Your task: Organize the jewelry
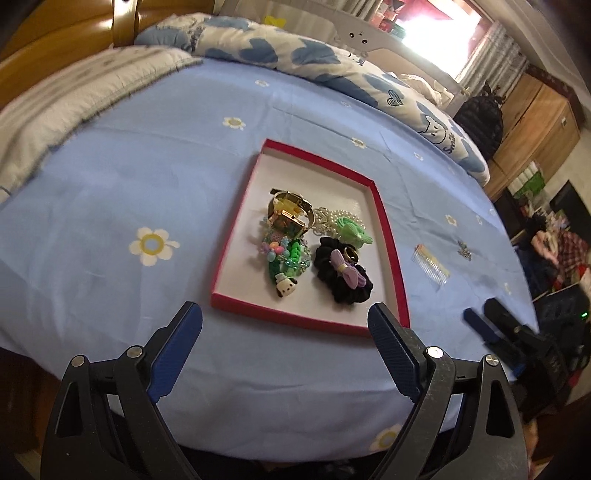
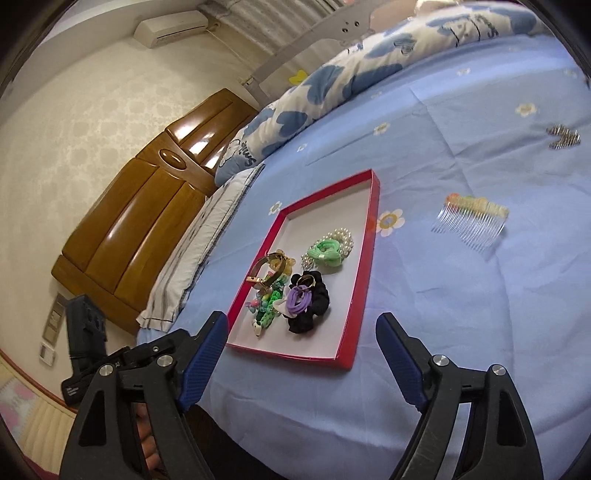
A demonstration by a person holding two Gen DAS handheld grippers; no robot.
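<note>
Left wrist view: left gripper (image 1: 284, 325) spread, empty, at the bed's near edge before the red tray (image 1: 388, 236) of jewelry. Hair comb (image 1: 431, 266) lies just right; right gripper (image 2: 301, 338) spread, best pinching its spine.

Left claw (image 1: 284, 325) and right claw (image 2: 301, 334) both gape wide, empty.

A blue flowered bedsheet (image 1: 110, 177) covers the bed. Along its far side lies a white quilt with blue hearts (image 1: 280, 48). A wooden headboard (image 2: 147, 199) stands at the bed's head, with a striped pillow (image 2: 199, 243) just beside it. An air conditioner (image 2: 170, 26) hangs above the headboard.
</note>
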